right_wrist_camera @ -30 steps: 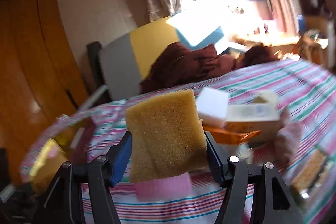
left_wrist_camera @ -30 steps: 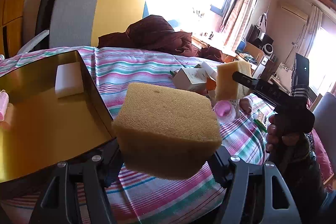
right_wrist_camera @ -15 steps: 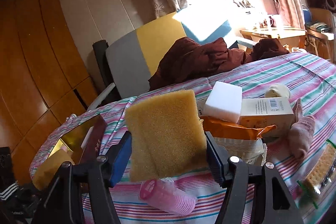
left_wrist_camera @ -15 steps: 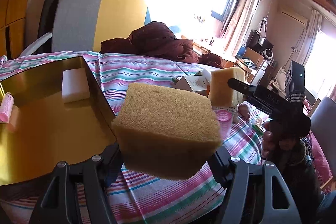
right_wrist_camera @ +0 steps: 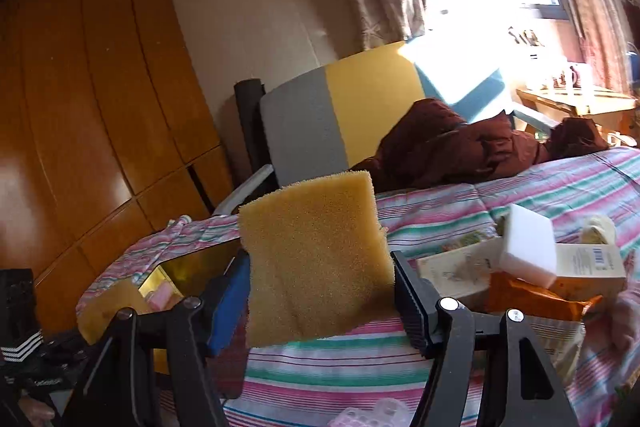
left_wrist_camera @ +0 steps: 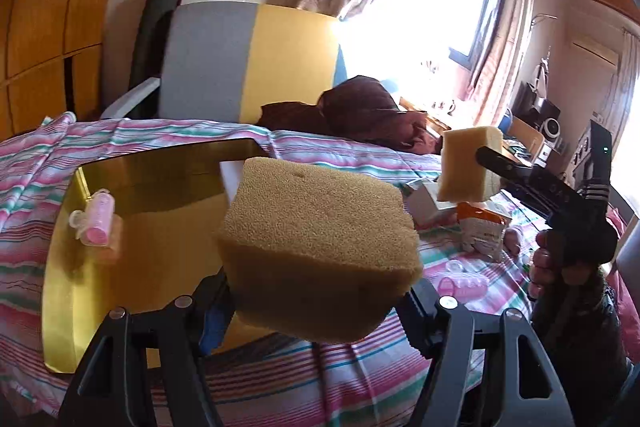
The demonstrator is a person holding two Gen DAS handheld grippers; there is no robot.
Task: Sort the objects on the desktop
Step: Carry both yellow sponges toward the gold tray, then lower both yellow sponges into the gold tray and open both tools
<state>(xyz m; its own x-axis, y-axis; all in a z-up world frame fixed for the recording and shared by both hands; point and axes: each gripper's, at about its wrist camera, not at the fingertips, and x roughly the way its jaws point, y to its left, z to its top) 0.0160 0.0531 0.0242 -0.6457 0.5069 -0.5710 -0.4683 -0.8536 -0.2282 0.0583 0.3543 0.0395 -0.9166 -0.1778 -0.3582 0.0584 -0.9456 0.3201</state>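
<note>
Left wrist view
Left gripper [left_wrist_camera: 320, 303]: clamped on a thick yellow sponge [left_wrist_camera: 320, 255], which is held in the air just in front of the gold tray [left_wrist_camera: 152, 223].
Gold tray: laid on the striped cloth [left_wrist_camera: 32, 163] of the worktop; a pink hair roller [left_wrist_camera: 98, 218] is seen inside it at its left wall.
Right gripper [left_wrist_camera: 480, 163]: seen to the right of the gold tray, clamped on a second yellow sponge [left_wrist_camera: 468, 165] and carried by a hand [left_wrist_camera: 560, 263].
Clutter right of the gold tray: a white carton [left_wrist_camera: 426, 201], an orange-and-white packet [left_wrist_camera: 482, 231] and another pink roller [left_wrist_camera: 464, 283] are spread on the cloth.

Right wrist view
Right gripper [right_wrist_camera: 320, 291]: closed on the flat yellow sponge [right_wrist_camera: 316, 259], which is held upright above the striped cloth [right_wrist_camera: 440, 211].
Gold tray [right_wrist_camera: 188, 267]: partly hidden behind the gripper's left finger, to the left of the sponge.
Right of the gold tray: a white foam block [right_wrist_camera: 528, 247] is rested on a printed box [right_wrist_camera: 588, 265], with an orange packet [right_wrist_camera: 532, 297] beneath.
Behind the gold tray: a grey-and-yellow chair [right_wrist_camera: 340, 119] and a brown garment [right_wrist_camera: 460, 143] are seen.
</note>
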